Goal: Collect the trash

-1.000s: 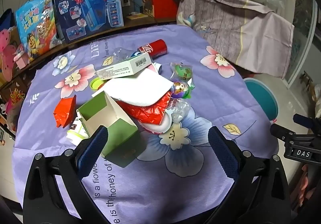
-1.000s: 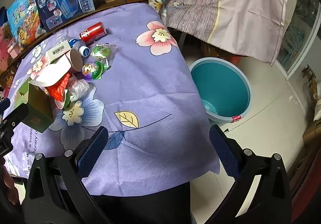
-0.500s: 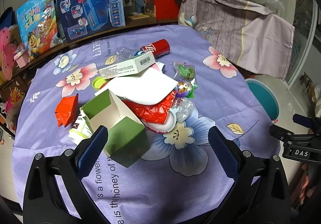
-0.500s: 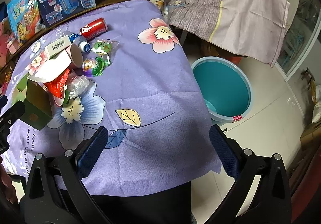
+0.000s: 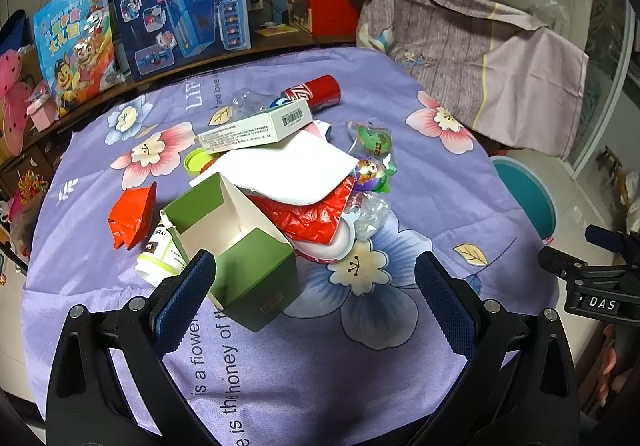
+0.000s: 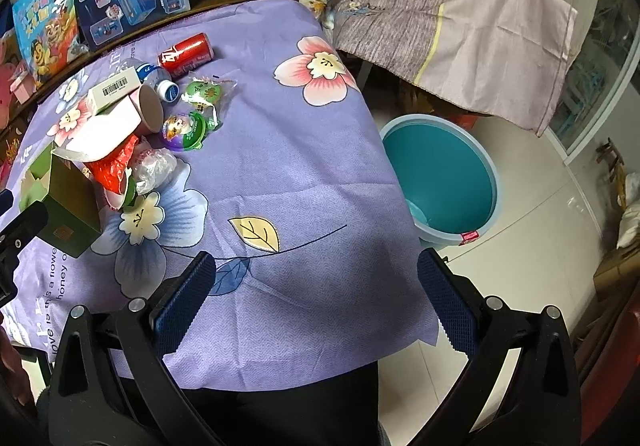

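Both the left tongs and right tongs hang spread and empty, the trash heap just beyond the left pair, open bench ahead of the right, the teal bucket past the bench edge, partly hidden.

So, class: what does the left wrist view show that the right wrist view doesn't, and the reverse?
Only the left wrist view shows the crumpled orange-red paper and the white labelled cup beside the green box. Only the right wrist view shows the inside of the teal bin on the floor. Both show the red can, the barcoded white carton and an open hand-held gripper.
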Motion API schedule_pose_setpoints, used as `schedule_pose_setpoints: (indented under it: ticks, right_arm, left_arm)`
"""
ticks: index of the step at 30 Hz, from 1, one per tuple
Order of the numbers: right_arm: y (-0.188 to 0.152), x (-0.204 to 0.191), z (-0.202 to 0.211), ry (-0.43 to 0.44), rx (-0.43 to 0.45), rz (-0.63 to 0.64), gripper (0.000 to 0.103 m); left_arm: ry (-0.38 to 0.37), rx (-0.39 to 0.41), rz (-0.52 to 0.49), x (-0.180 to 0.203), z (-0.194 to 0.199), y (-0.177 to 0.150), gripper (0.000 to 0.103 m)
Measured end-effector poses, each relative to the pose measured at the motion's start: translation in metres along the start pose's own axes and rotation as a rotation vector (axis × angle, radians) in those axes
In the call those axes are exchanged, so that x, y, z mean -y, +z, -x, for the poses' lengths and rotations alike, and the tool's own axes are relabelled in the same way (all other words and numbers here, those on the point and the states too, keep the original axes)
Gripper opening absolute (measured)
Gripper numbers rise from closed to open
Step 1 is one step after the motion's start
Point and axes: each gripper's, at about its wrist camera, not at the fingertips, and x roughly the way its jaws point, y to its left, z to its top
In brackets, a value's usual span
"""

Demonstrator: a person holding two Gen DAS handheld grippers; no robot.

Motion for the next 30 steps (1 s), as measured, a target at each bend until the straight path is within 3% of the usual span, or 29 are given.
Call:
schedule_pose_setpoints:
  ticks: [30]
  right_arm:
    - [0.008,-0.022,0.010,0.011,-0.004,0.048,0.097]
  left_arm:
    - [-0.013,0.011,-0.002,-0.001,0.005,0.000,0.100]
